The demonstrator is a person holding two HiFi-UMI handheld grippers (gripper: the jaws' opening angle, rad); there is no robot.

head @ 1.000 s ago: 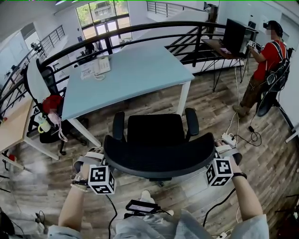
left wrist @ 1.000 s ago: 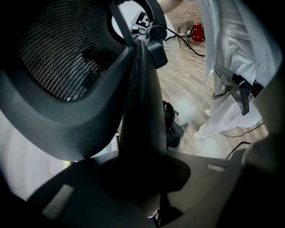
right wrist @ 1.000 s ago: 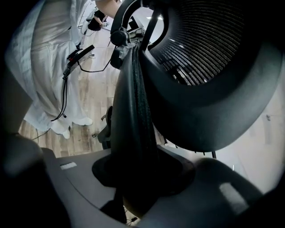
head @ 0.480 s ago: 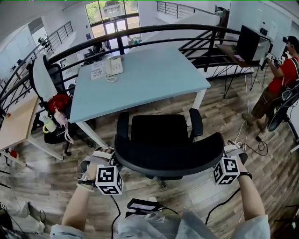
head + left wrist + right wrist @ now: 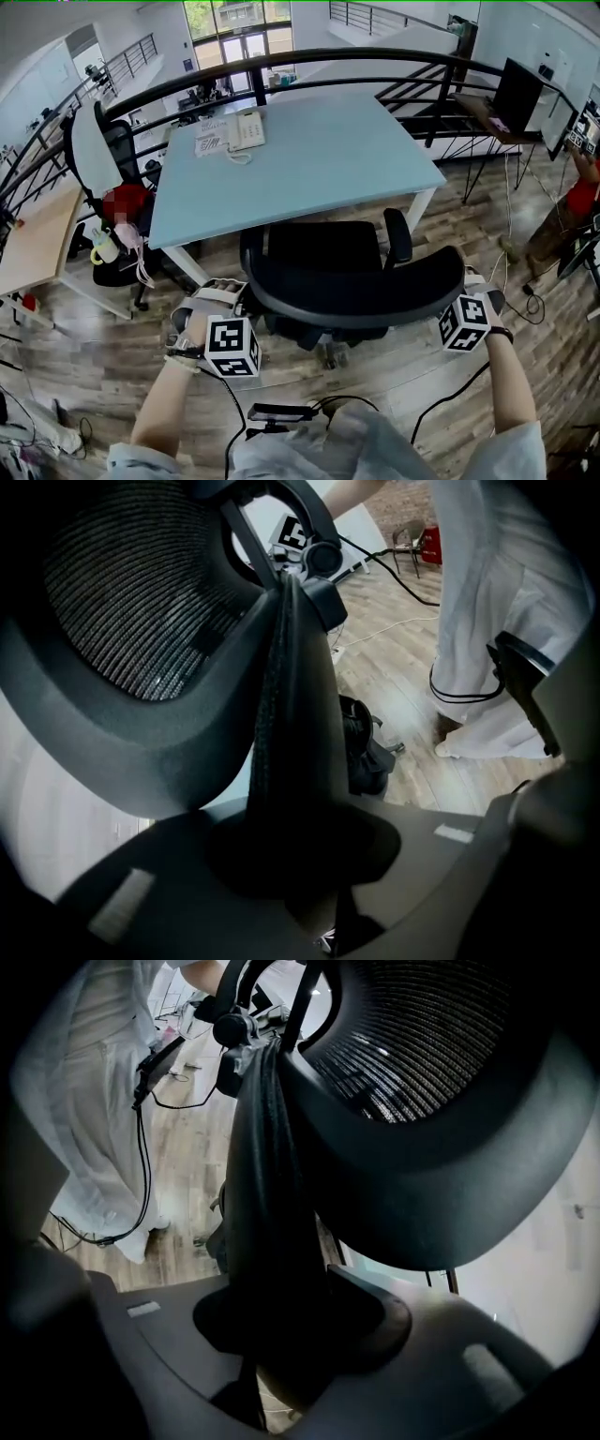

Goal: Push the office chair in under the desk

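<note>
Clamps the fingers of the left gripper on the left rim of the office chair's backrest, the dark padded edge pinched upright between them. Clenches the fingers of the right gripper likewise on the right rim, beside the curved mesh panel. Points both grippers forward and down at the backrest, marker cubes toward the body.

Wraps the left hand round its gripper just off the backrest's left end and the right hand round its gripper at the right end. Reaches with both forearms from the bottom of the head view, spread about as wide as the backrest.

Finds the chair facing the bench: front of the black seat at the bench's near edge or just beneath it, both armrests close to that edge, backrest on the person's side and well clear of the top. Cannot tell how far the wheeled base sits under.

Shows on the pale blue bench top a telephone and papers at the far left corner. Shows a second chair to the bench's left with a red item on it, a black railing behind, and a wooden floor all round.
</note>
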